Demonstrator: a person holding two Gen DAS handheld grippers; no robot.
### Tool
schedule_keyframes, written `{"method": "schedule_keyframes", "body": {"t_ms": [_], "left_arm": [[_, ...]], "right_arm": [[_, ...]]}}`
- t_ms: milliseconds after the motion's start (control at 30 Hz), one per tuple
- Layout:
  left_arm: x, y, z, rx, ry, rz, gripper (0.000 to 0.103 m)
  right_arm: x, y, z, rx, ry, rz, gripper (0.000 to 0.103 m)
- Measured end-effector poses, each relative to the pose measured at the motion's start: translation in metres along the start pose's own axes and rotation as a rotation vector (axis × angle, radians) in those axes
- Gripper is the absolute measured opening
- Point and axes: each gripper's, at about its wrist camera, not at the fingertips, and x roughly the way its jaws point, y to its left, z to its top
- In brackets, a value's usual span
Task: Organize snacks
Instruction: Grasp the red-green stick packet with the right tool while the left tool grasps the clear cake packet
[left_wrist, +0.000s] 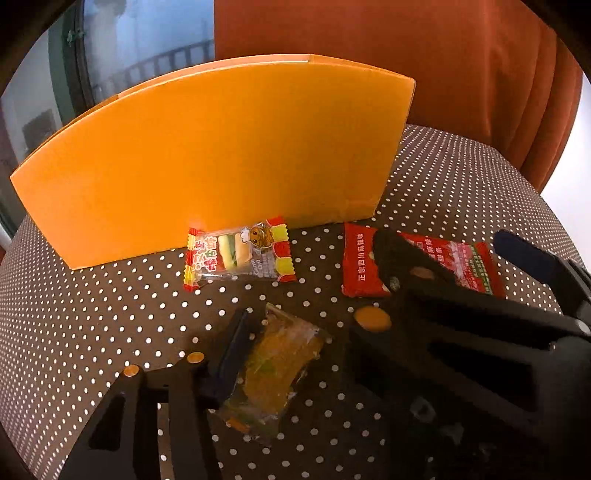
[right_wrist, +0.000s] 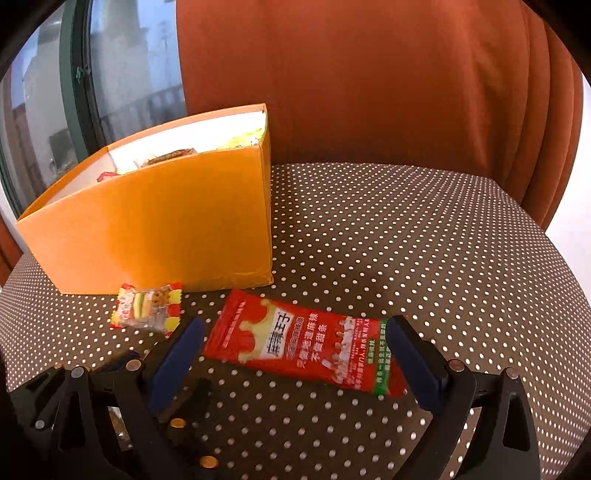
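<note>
A clear packet of yellow candy (left_wrist: 275, 365) lies on the dotted cloth between the fingers of my left gripper (left_wrist: 295, 325). The left pad (left_wrist: 227, 354) rests against it, and cloth shows between the packet and the right finger, so the gripper is open. A long red snack packet (right_wrist: 295, 339) (left_wrist: 360, 266) lies flat between the wide-open pads of my right gripper (right_wrist: 295, 325) (left_wrist: 443, 240). A small burger-gummy packet (left_wrist: 240, 254) (right_wrist: 147, 306) sits in front of the orange box (left_wrist: 221, 147) (right_wrist: 166, 229), which holds several snacks (right_wrist: 173, 153).
Everything stands on a brown cloth with white dots (right_wrist: 406, 240). An orange-brown padded backrest (right_wrist: 369, 74) rises behind it, and a window (right_wrist: 122, 55) is at the far left. The box stands at the back left, and bare cloth stretches to its right.
</note>
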Motion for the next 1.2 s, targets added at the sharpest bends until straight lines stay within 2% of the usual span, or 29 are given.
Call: {"method": "schedule_keyframes", "body": {"t_ms": [200,400,600,700,867,933,1100,1200], "left_arm": [[-0.004,0.004,-0.008,0.003,-0.021,-0.003,0.045],[-0.018,0.015,-0.022,0.02,-0.027,-0.016,0.04],[-0.03,0.024,-0.036,0.052,-0.028,-0.036,0.037],[-0.037,0.028,-0.044,0.064,-0.029,-0.05,0.034],[-0.047,0.032,-0.049,0.072,-0.025,-0.074,0.033],[-0.05,0.035,-0.053,0.073,-0.02,-0.085,0.033],[-0.052,0.031,-0.056,0.079,-0.018,-0.074,0.033],[-0.05,0.033,-0.053,0.082,-0.011,-0.069,0.033]], "right_arm": [[0.028,-0.002,-0.003,0.012,0.122,0.056,0.1],[0.031,0.008,-0.006,-0.035,0.137,0.019,0.1],[0.02,0.02,-0.017,-0.016,0.142,0.037,0.099],[0.01,0.028,-0.023,-0.018,0.151,0.058,0.092],[-0.007,0.047,-0.034,-0.025,0.166,0.07,0.071],[-0.011,0.052,-0.037,-0.027,0.177,0.086,0.068],[-0.021,0.058,-0.04,-0.074,0.166,0.062,0.068],[-0.019,0.056,-0.037,-0.096,0.155,0.045,0.076]]}}
